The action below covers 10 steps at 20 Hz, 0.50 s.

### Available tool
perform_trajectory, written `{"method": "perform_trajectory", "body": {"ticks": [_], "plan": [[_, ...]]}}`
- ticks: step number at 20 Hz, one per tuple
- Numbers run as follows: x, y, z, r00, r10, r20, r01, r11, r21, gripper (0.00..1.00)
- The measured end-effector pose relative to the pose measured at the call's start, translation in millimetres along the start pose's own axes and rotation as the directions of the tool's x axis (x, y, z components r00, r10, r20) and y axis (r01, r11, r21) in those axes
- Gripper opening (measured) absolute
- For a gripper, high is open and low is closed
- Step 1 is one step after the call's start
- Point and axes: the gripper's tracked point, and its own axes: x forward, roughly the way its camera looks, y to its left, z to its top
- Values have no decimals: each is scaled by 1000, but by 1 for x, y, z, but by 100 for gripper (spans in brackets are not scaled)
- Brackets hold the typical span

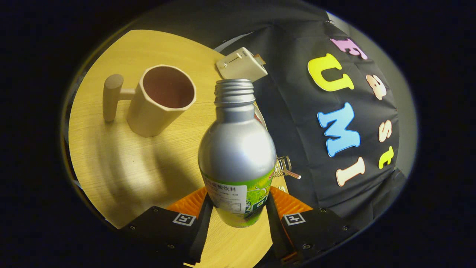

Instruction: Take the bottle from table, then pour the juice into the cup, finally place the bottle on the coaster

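Holding bottle [238, 149] between both fingers of claw [238, 208], I saw it capless; cup [160, 100] beyond, apart; bare table [122, 171] between; table edge close beside bottle.

The gripper view rides close behind the gripper [238, 208], whose fingers clamp the bottle [238, 149], looking down across the table [111, 167] toward its far edge.

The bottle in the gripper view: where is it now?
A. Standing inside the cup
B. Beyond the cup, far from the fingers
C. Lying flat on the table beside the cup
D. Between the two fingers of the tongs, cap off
D: the bottle sits between the fingers of the tongs, which press its lower sides, and its threaded neck is open.
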Motion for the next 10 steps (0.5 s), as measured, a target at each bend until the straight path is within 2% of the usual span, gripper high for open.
{"method": "perform_trajectory", "body": {"ticks": [10], "plan": [[0, 4, 8, 994, 43, -101, -59, 986, -154, 71]]}}
